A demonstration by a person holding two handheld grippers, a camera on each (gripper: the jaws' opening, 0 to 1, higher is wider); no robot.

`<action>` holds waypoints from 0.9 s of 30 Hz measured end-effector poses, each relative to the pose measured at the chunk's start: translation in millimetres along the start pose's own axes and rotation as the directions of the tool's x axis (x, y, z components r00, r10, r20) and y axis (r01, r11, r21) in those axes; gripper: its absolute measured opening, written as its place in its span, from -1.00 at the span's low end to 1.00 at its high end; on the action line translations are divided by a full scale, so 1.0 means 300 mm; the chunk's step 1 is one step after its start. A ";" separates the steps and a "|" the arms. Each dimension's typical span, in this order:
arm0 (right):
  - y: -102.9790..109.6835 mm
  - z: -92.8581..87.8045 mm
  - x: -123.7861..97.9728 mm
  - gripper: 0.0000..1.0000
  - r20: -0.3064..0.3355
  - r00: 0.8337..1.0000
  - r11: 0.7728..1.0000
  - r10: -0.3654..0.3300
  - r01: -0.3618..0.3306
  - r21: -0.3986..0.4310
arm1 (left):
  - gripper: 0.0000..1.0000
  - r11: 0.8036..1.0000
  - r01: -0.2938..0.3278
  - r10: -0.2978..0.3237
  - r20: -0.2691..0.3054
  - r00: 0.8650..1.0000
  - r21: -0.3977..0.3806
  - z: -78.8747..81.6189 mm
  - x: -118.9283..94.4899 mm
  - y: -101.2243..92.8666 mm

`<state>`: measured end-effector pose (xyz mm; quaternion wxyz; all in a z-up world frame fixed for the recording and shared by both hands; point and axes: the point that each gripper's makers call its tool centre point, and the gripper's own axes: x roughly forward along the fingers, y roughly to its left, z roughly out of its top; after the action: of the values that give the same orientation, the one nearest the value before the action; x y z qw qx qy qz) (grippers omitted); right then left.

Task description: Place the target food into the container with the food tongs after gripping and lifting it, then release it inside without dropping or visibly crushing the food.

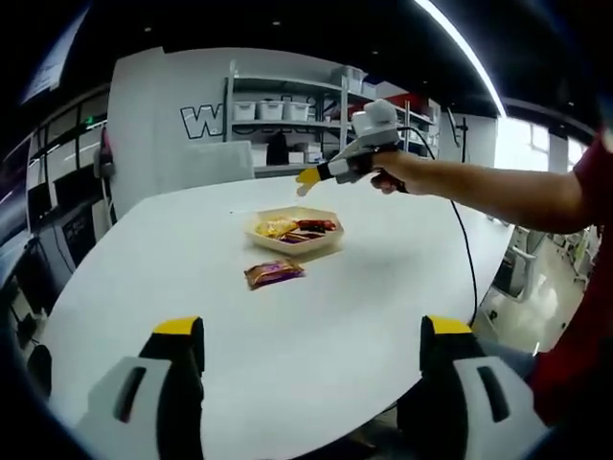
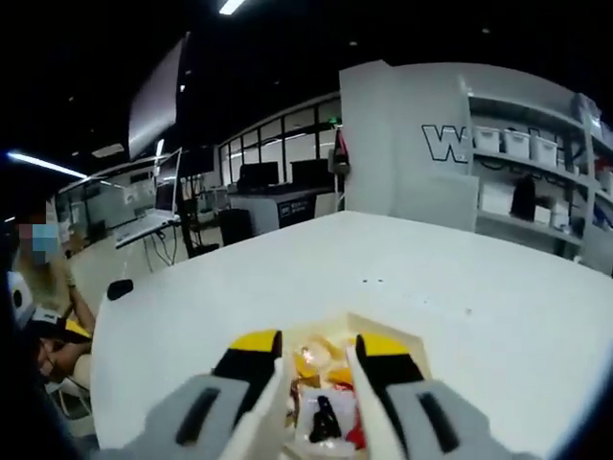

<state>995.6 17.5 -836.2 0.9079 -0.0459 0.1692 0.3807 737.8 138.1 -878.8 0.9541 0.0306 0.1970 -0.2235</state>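
Centrally in the left gripper view, the container (image 1: 294, 232) sits on the white table (image 1: 287, 335), a purple snack packet (image 1: 274, 273) just below it. Left gripper (image 1: 311, 359) gapes wide, holding nothing. Right gripper (image 2: 318, 356) stands narrowly parted above the container; whether it grips anything, I cannot tell.

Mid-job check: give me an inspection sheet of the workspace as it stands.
Surface: white table, mostly bare.
Job's things: hexagonal tray holding packaged snacks; one snack packet lies on the table beside it. Tongs: nothing seen.
Clutter: nothing seen.
Grippers: left gripper open, low over the near edge; right gripper open, above the tray.
Cables: black cable hanging from the right arm.
Surroundings: shelving with bins, desks with monitors.
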 end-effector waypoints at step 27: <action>0.187 -0.125 -0.034 -0.50 -0.045 0.994 0.994 0.101 -0.102 -0.036 | 0.82 1.000 0.008 -0.008 0.005 1.000 0.008 0.003 -0.010 -0.023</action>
<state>939.1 42.1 -865.3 0.8826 -0.0626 0.1834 0.4284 732.7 133.0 -876.7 0.9536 0.0328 0.1937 -0.2282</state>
